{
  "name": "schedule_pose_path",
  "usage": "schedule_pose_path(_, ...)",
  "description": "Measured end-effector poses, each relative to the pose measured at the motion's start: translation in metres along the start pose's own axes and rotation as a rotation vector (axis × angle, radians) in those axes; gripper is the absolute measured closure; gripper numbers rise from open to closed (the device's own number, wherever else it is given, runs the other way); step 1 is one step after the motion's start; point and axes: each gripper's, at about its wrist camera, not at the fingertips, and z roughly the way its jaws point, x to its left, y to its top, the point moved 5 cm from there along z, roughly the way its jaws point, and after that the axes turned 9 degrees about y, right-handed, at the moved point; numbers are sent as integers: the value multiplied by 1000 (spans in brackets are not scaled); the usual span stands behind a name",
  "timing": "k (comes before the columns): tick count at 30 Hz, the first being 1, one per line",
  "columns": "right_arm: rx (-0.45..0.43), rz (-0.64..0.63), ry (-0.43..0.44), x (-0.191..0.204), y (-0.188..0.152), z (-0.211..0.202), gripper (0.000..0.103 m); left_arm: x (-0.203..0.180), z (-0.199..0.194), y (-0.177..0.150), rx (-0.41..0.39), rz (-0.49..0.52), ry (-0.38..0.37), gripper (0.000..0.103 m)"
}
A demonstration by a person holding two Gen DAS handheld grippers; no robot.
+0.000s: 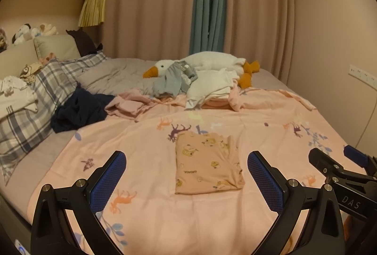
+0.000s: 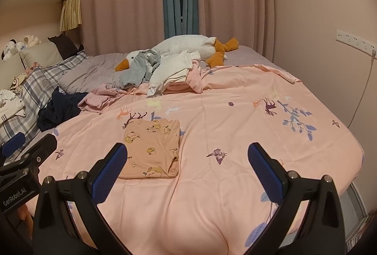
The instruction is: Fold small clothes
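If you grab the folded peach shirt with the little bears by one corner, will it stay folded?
Probably not. The folded peach shirt looks like thin, soft cloth, so it would likely droop and unfold. It seems light for its size. On the smooth pink blanket it might slide when pushed. Both the left tool and the right tool are open, holding nothing.

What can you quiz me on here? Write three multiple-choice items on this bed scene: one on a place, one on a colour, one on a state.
1. Where does the folded orange printed garment lie?
A. on the pink printed sheet
B. on the plaid pillow
C. on the goose

2. What colour is the plush goose's beak?
A. blue
B. orange
C. black

3. How does the left gripper stand?
A. shut on the garment
B. shut on nothing
C. open, holding nothing

Answers: 1 A, it lies flat on the sheet near the grippers. 2 B, the beak matches its orange feet. 3 C, its blue-padded fingers stand wide apart.
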Motion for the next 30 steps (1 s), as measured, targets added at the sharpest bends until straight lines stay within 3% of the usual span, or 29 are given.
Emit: schedule_pose_path(30, 20, 6, -15, -1, -6, 3, 0, -6, 8, -6, 28, 51, -13, 1)
